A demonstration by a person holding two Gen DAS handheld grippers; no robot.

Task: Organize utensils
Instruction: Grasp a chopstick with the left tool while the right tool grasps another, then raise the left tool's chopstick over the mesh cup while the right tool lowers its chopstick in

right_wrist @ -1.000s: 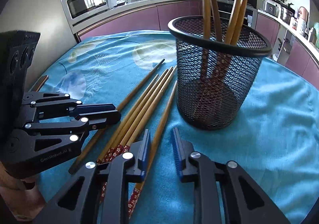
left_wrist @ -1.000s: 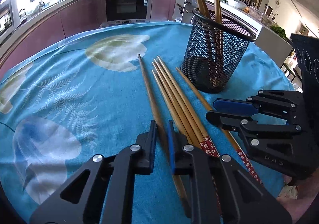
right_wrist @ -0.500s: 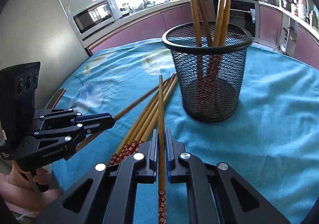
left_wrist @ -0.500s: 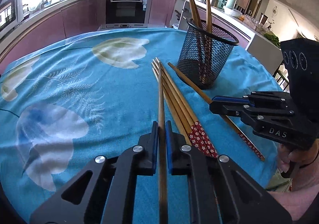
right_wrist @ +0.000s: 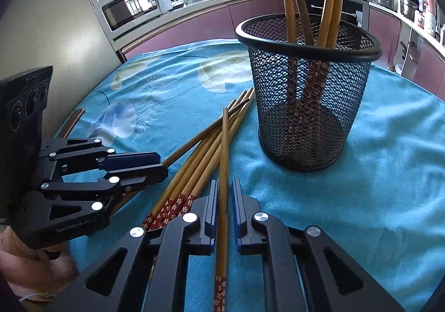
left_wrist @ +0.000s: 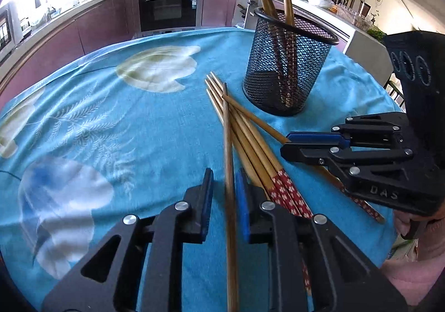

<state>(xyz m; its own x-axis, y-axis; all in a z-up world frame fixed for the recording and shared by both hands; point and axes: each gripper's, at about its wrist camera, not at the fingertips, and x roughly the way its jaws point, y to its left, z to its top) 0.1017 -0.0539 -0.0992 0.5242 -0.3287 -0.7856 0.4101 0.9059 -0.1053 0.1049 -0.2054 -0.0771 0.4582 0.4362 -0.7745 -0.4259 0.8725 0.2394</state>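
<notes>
Only its own view shows the left gripper (left_wrist: 224, 187) parted; right gripper (right_wrist: 224, 195) pinches chopstick (right_wrist: 223, 150).

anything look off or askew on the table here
Yes: the chopstick between the left tool looks loose. The jaws stand apart, and it slants across the chopstick bundle beside the mesh holder.

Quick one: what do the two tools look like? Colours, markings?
Left tool and right tool match: matte black angular linkages, triangular cut-outs, silver pivot screws, blue pads. Left body reads roughly GenRobot.AI; right shows raised DAS. No cables visible.
</notes>
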